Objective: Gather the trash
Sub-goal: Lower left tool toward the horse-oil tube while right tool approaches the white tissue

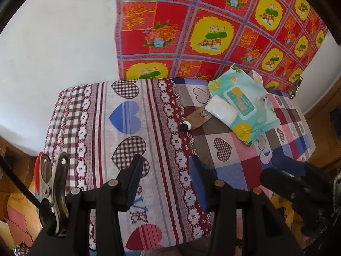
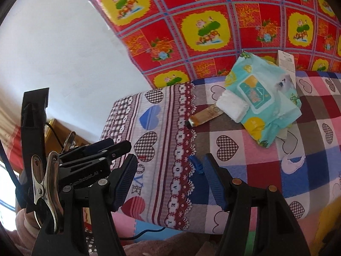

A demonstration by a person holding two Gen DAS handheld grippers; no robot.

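Two claws, left (image 1: 168, 179) & right (image 2: 170, 181), released; 1 wipes pack (image 1: 245, 104), 1 tube (image 1: 197, 119).

wipes pack (image 1: 245, 104): 1 | white tissue wad (image 1: 221, 109): 1 | squeezed tube (image 1: 197, 120): 1 | small carton (image 2: 286, 60): 1 | heart-print cloth (image 1: 119, 132): 1 | red floral sheet (image 1: 202, 27): 1

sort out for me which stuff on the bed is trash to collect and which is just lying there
Likely trash, judging by looks:
- squeezed tube
- crumpled white tissue
- small box behind the pack, possibly

Just there:
- wet wipes pack, though it could be empty
- heart-pattern bedsheet
- red floral cloth on the wall
- both tongs, open and holding nothing
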